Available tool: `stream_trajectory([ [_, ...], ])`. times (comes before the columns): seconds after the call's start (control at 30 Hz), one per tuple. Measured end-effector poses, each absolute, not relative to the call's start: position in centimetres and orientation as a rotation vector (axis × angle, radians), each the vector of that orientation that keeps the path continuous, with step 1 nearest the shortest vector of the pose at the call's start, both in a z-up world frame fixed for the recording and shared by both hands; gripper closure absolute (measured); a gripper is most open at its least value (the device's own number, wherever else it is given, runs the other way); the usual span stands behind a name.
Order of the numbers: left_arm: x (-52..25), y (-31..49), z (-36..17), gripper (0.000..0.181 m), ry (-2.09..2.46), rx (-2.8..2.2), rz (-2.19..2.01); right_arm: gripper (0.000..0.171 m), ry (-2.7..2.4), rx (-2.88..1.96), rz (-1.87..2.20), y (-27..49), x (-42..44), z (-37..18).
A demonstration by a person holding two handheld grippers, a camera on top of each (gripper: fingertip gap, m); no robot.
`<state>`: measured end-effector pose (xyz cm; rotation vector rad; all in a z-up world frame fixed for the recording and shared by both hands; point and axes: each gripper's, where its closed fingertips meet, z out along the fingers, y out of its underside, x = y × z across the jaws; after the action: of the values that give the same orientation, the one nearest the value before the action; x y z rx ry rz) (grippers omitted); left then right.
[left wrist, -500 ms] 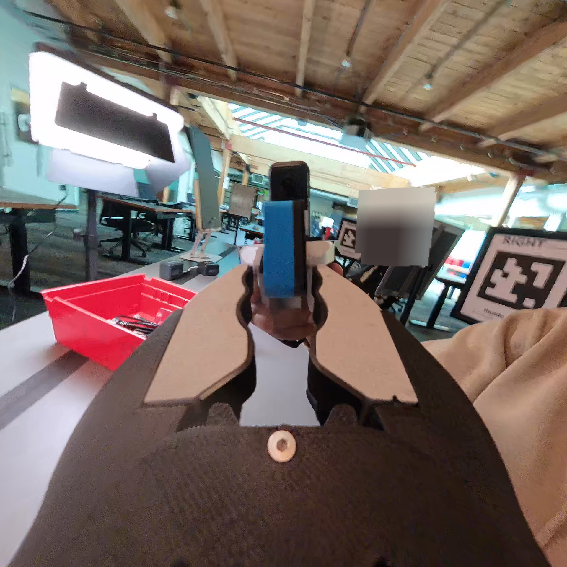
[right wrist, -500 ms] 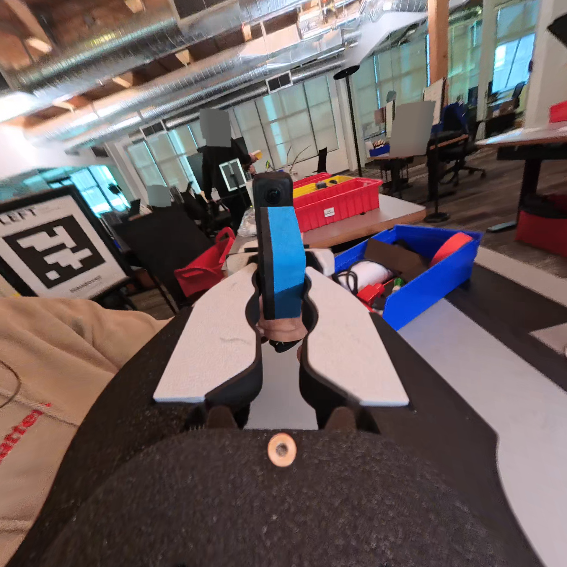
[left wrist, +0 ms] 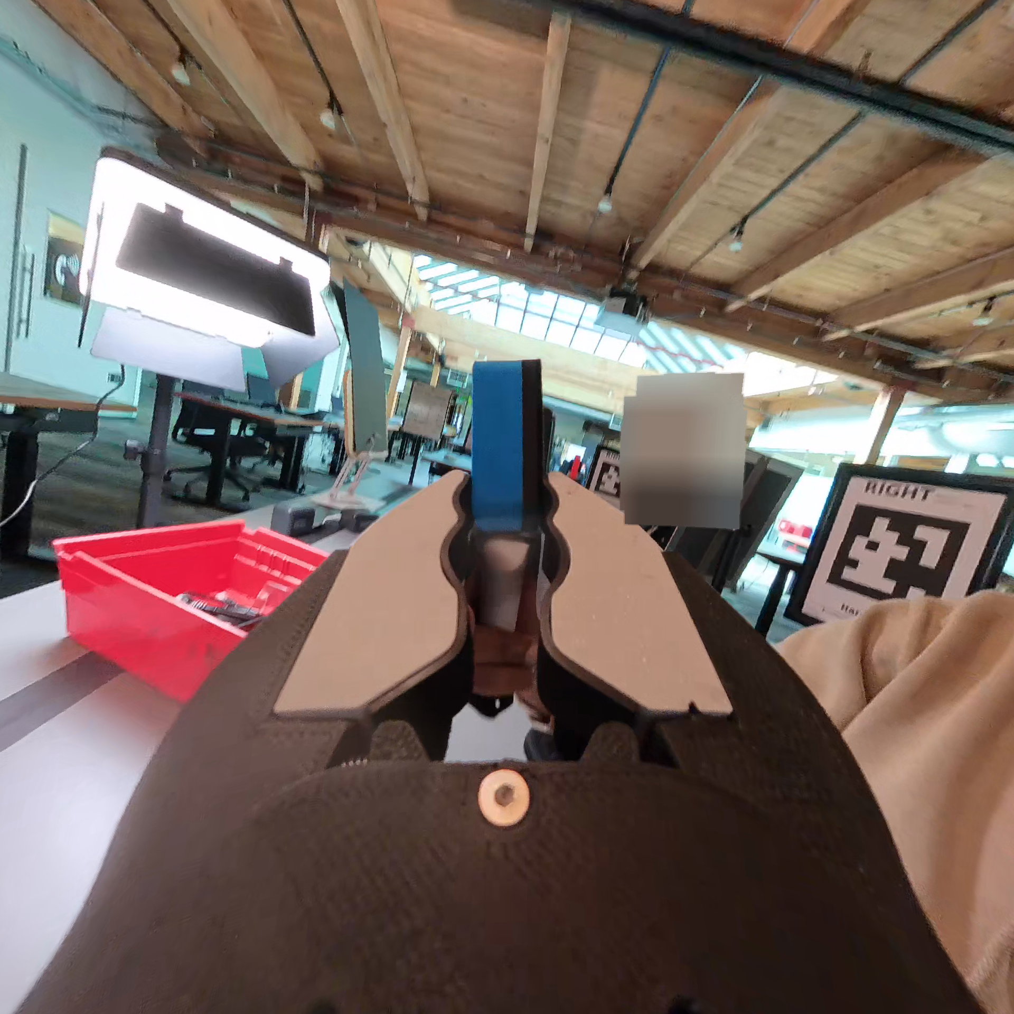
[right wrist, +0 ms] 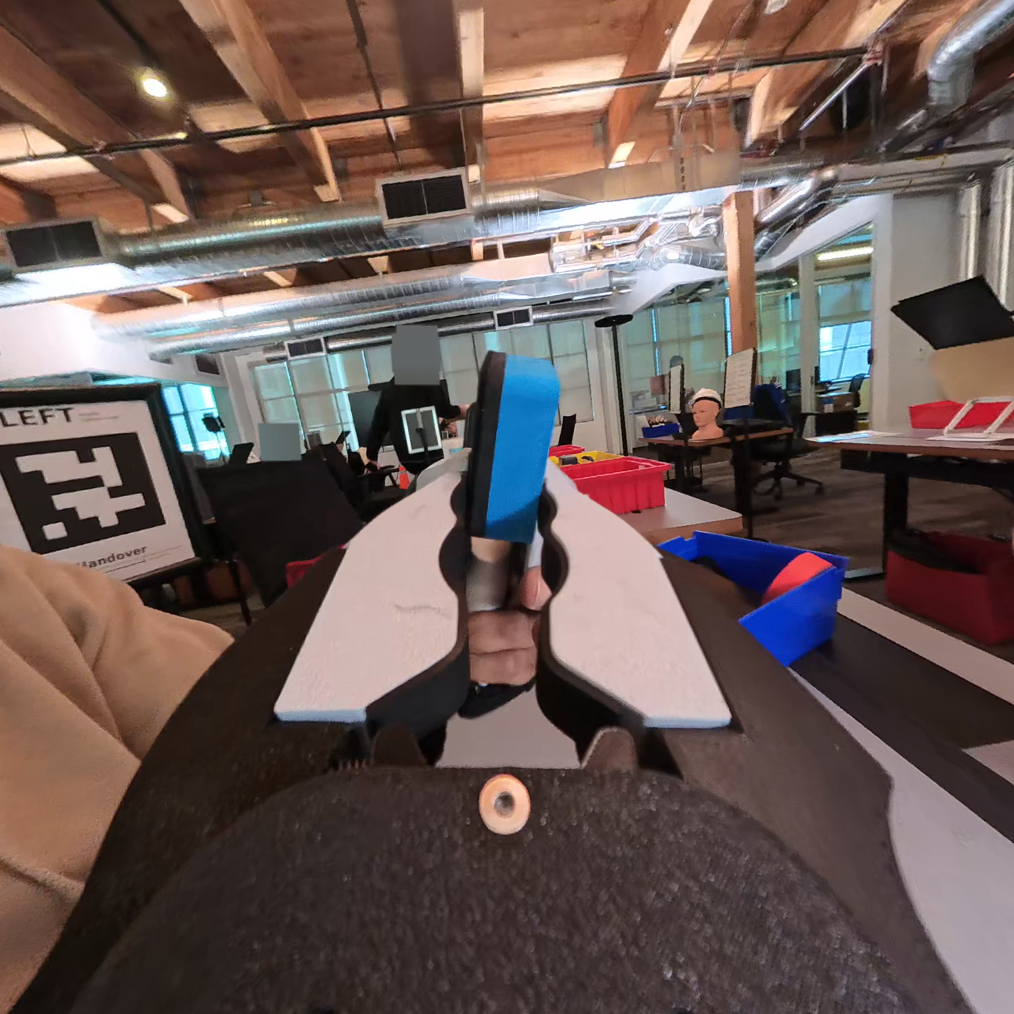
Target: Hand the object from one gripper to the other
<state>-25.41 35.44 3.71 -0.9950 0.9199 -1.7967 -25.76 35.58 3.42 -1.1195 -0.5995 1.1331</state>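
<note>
Blue-and-black foam block (left wrist: 502, 450) stands upright between both pairs of fingertips, mid-air above the table (left wrist: 49, 768). We've got left gripper (left wrist: 502, 513) and right gripper (right wrist: 505, 527) nose to nose, each clamped on its lower end: a double hold, so nothing drops at release. Red bin (left wrist: 137, 592) sits well clear.

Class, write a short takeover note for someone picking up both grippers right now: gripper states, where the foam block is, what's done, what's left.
Left gripper: jaws shut on the blue-and-black foam block.
Right gripper: jaws look shut on the same block.
Block: held in the air between both, tilted in the right wrist view.
Done: both have hold.
Left: one gripper releases and backs away; which one, these views don't tell.
</note>
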Motion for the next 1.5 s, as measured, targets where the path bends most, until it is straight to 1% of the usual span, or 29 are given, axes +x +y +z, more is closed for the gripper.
stream_trajectory([
  [0.17,-25.6,34.8,2.7,0.159,1.145,-1.127,-1.651,0.147,-0.77,-1.272,1.082,35.1,-26.0,1.9],
  [0.2,-25.8,34.6,2.5,0.159,1.184,-1.148,-1.626,0.144,-0.798,-1.277,1.068,34.9,-26.0,1.8],
  [0.27,-26.3,34.5,2.2,0.158,1.242,-1.184,-1.577,0.146,-0.823,-1.261,1.03,34.7,-25.8,1.8],
  [0.4,-26.9,34.6,3.1,0.158,1.215,-1.14,-1.54,0.149,-0.804,-1.229,1.062,34.5,-26.5,2.0],
  [0.43,-26.9,34.9,3.7,0.148,1.15,-1.103,-1.557,0.149,-0.759,-1.191,1.101,34.5,-26.6,2.5],
  [0.47,-26.9,35.1,4.1,0.144,1.099,-1.076,-1.579,0.149,-0.707,-1.13,1.135,34.5,-26.4,3.2],
  [0.53,-26.5,34.8,3.9,0.141,1.101,-1.062,-1.633,0.149,-0.61,-1.017,1.208,34.3,-25.8,4.2],
  [0.57,-26.3,34.6,3.9,0.142,1.098,-1.052,-1.653,0.149,-0.567,-0.989,1.238,34.3,-25.6,4.4],
  [0.63,-26.0,34.3,3.9,0.156,1.095,-1.035,-1.66,0.149,-0.534,-0.984,1.252,34.7,-25.9,4.0],
  [0.67,-26.1,34.3,4.0,0.159,1.082,-1.026,-1.651,0.149,-0.545,-0.997,1.244,34.8,-26.4,3.6],
  [0.77,-26.5,35.1,3.5,0.159,1.124,-1.091,-1.602,0.148,-0.576,-1.068,1.215,35.3,-27.0,2.7],
  [0.8,-26.9,35.4,3.4,0.159,1.144,-1.122,-1.593,0.146,-0.627,-1.128,1.185,35.5,-27.2,2.2],
  [0.87,-27.9,35.6,3.0,0.159,1.203,-1.183,-1.58,0.13,-0.707,-1.19,1.107,35.7,-26.5,1.6],
  [0.93,-28.4,35.8,2.0,0.159,1.286,-1.244,-1.493,0.123,-0.767,-1.226,1.038,35.6,-25.7,1.3],
  [1.03,-28.3,34.9,0.6,0.159,1.404,-1.288,-1.443,0.129,-0.825,-1.261,1.038,35.2,-26.2,0.5],
  [1.1,-27.9,34.6,0.2,0.158,1.423,-1.293,-1.429,0.145,-0.875,-1.274,1.049,35.0,-27.7,-0.5],
  [1.13,-27.8,34.8,0.4,0.158,1.403,-1.282,-1.436,0.147,-0.879,-1.266,1.049,34.9,-28.0,-0.7],
  [1.2,-27.8,35.1,1.7,0.156,1.314,-1.192,-1.479,0.148,-0.815,-1.224,1.071,35.1,-27.8,0.2],
  [1.27,-28.1,35.3,3.6,0.142,1.184,-1.055,-1.552,0.149,-0.71,-1.124,1.149,34.8,-26.7,2.1],
  [1.3,-28.0,35.1,4.0,0.138,1.158,-1.009,-1.582,0.148,-0.654,-1.059,1.196,34.5,-25.9,3.1],
  [1.37,-27.2,34.8,4.0,0.137,1.121,-0.981,-1.613,0.148,-0.55,-0.954,1.27,34.2,-24.7,4.6],
  [1.43,-26.2,34.4,4.0,0.141,1.058,-0.963,-1.659,0.148,-0.508,-0.915,1.29,34.1,-24.8,4.7],
  [1.47,-25.9,34.3,4.2,0.147,1.022,-0.956,-1.694,0.148,-0.488,-0.909,1.273,34.3,-25.0,4.5],
  [1.5,-25.7,34.3,4.3,0.159,0.987,-0.958,-1.722,0.148,-0.48,-0.913,1.258,34.5,-25.4,4.2],
])
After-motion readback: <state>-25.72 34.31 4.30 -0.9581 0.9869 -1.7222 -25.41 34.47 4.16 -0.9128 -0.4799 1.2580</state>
